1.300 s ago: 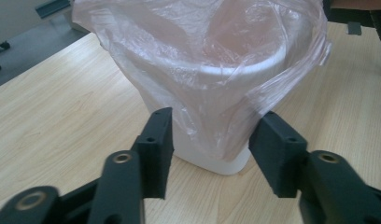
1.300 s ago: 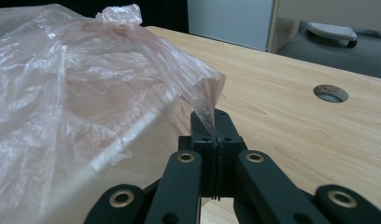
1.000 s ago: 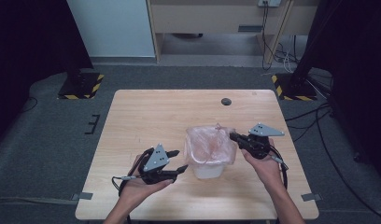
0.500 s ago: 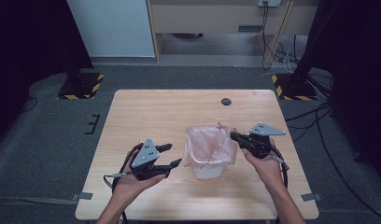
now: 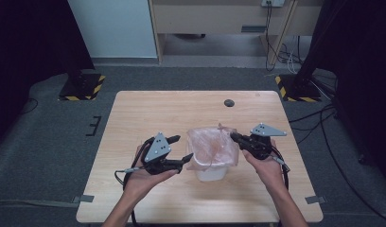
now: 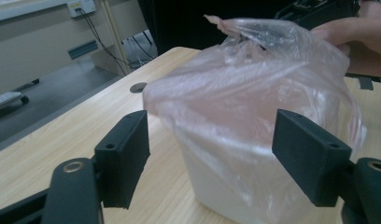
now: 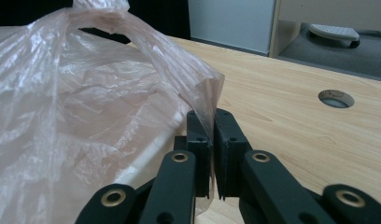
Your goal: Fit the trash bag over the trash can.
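Observation:
A small white bin [image 5: 211, 172] stands on the wooden table [image 5: 181, 109], lined with a thin pink plastic bag [image 5: 214, 145] that billows loosely over its rim. My right gripper [image 5: 233, 136] is at the bag's right edge, shut on a fold of the film [image 7: 205, 100]. My left gripper [image 5: 181, 147] hovers just left of the bin. Its jaws have just been opening, and nothing sits between the pads. In the left gripper view the bag [image 6: 254, 84] and bin [image 6: 226, 186] stand close ahead of the left gripper [image 6: 212, 140], beyond the spread pads [image 6: 125, 154].
A round cable hole [image 5: 229, 102] is in the table near its far edge. Bare wood lies on the left and far side. Beyond the table are grey carpet, floor cables and a stand base with yellow-black stripes [image 5: 82, 85].
The left gripper has risen and moved slightly toward the bag, and its jaws stand wider apart. The right gripper and the bag edge it holds have stayed put.

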{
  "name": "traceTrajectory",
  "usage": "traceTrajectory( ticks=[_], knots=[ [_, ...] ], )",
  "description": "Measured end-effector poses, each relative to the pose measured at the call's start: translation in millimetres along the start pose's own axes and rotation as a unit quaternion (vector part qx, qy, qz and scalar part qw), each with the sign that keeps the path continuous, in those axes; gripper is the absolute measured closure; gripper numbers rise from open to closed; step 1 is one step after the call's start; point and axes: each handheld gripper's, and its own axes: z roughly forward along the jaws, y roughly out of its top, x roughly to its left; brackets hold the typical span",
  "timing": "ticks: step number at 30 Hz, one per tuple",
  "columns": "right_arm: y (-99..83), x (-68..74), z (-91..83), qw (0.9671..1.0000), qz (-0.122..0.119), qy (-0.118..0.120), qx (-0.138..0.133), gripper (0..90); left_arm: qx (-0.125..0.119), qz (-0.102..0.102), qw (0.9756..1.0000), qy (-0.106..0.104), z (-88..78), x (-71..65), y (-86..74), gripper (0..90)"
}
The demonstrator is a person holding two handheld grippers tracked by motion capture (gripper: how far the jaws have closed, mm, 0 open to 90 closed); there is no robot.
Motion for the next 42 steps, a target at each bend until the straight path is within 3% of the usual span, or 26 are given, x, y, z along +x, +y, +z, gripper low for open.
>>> traceTrajectory(
  ticks=[7,15,18,21,24,32,42],
  knots=[
    [6.3,-0.1,-2.3,1.0000,0.002,-0.004,-0.002,80.5,0.019,0.029,0.9994,0.001,18.0,-6.2,12.4,20.0],
    [11.2,-2.6,-4.2,0.9998,0.015,-0.007,-0.011,67.9,0.030,0.037,0.9988,0.005,29.5,-3.7,17.6,18.9],
    [12.8,-2.7,-5.0,0.9998,0.012,-0.003,-0.018,71.5,0.031,0.035,0.9989,0.005,31.8,-2.9,17.2,19.0],
    [13.7,-1.3,-5.1,0.9997,0.009,0.005,-0.021,82.5,0.033,0.038,0.9987,0.004,33.6,-2.9,17.6,19.2],
    [14.5,1.8,-4.5,0.9996,0.008,0.015,-0.021,87.3,0.033,0.040,0.9987,0.005,36.1,-2.4,18.5,19.8],
    [22.3,6.6,-6.8,0.9995,0.010,0.015,-0.028,89.9,0.046,0.051,0.9975,0.016,40.0,0.9,14.6,21.0],
    [23.5,11.8,-2.5,0.9996,0.000,0.022,-0.018,89.9,0.028,0.060,0.9972,0.035,41.5,2.8,17.4,20.0]
  ],
)
